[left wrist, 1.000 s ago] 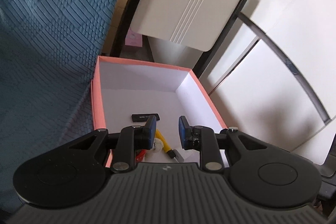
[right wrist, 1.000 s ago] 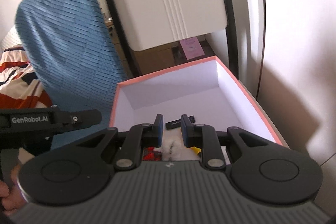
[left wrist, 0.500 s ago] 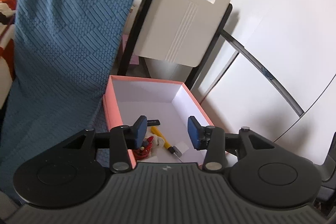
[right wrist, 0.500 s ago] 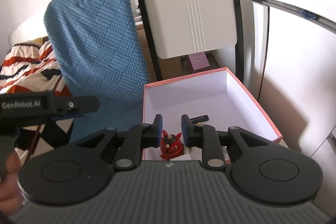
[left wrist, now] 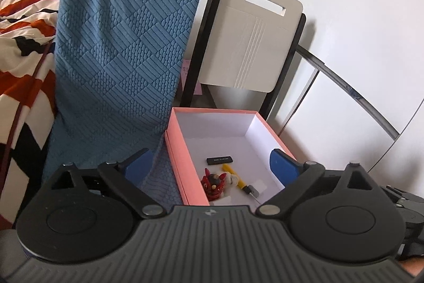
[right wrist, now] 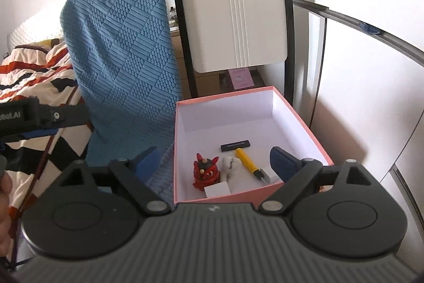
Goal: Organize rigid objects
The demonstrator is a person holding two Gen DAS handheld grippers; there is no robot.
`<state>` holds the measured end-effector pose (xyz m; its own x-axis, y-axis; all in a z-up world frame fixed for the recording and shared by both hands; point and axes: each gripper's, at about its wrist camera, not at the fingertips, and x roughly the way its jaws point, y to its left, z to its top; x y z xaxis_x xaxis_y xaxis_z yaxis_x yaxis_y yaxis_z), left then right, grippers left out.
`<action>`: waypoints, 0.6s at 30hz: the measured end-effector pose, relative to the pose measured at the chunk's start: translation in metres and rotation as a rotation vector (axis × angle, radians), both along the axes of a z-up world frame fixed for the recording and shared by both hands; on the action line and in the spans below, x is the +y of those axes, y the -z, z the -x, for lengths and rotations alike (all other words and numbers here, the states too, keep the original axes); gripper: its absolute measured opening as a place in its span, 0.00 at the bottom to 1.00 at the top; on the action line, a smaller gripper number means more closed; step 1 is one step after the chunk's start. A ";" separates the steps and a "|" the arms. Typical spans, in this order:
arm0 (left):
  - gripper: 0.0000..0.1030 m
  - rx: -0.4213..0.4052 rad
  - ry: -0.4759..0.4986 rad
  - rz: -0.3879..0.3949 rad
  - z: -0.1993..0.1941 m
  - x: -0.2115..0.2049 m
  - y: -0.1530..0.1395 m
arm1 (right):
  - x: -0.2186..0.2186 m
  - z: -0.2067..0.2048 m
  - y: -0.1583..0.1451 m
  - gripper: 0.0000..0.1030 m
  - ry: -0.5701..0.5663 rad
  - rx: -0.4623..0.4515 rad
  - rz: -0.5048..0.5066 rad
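A pink box with a white inside stands on the blue cushion; it also shows in the left wrist view. In it lie a red horned figurine, a small white figure, a yellow-handled tool, a black flat stick and a white card. The figurine, tool and stick show in the left wrist view too. My left gripper and right gripper are both open wide and empty, held back above the box's near end.
A blue quilted cushion leans up behind and left of the box. A folded white chair stands behind it. A striped blanket lies at left. A white wall with a metal rail is at right.
Both grippers have pulled back and up from the box and opened wide. The box contents now show in full.
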<state>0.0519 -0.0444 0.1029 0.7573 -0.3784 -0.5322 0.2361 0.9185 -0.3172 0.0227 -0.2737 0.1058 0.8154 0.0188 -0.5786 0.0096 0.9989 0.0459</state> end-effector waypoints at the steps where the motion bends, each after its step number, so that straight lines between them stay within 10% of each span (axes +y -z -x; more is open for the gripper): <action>1: 0.97 0.002 -0.001 0.005 0.002 0.002 0.000 | 0.001 0.002 -0.001 0.89 -0.001 -0.003 0.003; 18: 1.00 0.034 -0.007 -0.031 0.033 0.008 0.005 | 0.017 0.031 -0.006 0.89 -0.024 -0.016 0.015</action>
<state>0.0187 -0.0368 0.0982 0.7413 -0.3559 -0.5690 0.2193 0.9297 -0.2959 -0.0080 -0.2564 0.1114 0.8238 0.0297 -0.5661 -0.0146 0.9994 0.0313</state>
